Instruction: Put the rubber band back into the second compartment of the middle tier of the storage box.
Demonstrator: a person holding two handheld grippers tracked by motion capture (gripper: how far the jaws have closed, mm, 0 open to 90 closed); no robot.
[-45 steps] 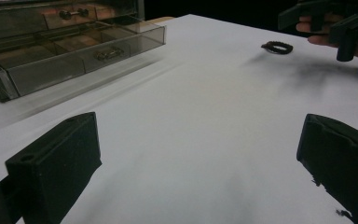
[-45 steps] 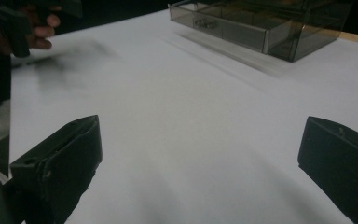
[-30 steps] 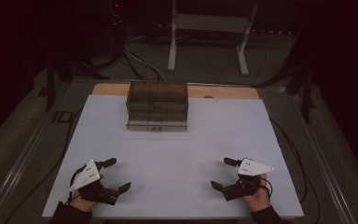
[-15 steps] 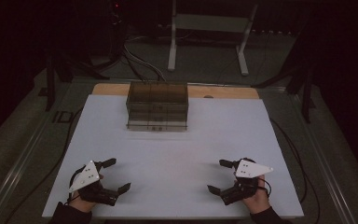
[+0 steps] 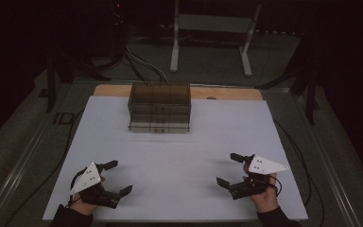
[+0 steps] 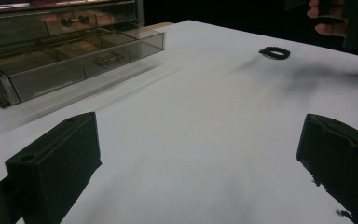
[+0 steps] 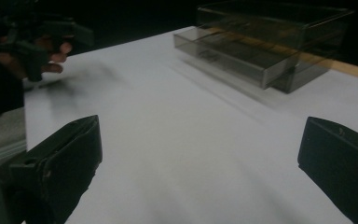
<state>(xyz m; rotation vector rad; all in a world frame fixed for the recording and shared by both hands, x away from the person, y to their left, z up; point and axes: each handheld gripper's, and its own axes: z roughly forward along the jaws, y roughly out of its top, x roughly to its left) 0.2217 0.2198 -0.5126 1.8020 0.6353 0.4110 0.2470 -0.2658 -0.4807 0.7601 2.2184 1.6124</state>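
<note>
Near edge, high view: the left tongs [image 5: 114, 178] rest low over the white tabletop [image 5: 179, 156] at its front left corner, held in a hand that enters from the bottom edge. The jaws stand wide apart with nothing between them. A grey three-cornered plate sits on top of the unit.

The right tongs [image 5: 230, 170] occupy the matching position at the front right corner, also hand-held and also topped by a grey plate. Their jaws are likewise spread wide and hold nothing. The two units lie well apart, with bare white surface between them.

Left gripper view: both black jaws rise at the frame's bottom corners, widely separated, above bare tabletop. A small dark ring [image 6: 274, 52] lies on the surface farther off, near the other hand.

Right gripper view: the jaws show the same wide spacing over bare surface.

Far zone: the drawer organizer [image 5: 159, 108], a smoky transparent box with stacked drawers, stands at the rear centre of the tabletop, just in front of a strip of bare wood [image 5: 227, 93]. In both gripper views its lowest drawer projects forward of the body. The organizer is well apart from both tongs.

Beyond the tabletop, a white stand [image 5: 211, 28] and cables occupy the dark floor.
</note>
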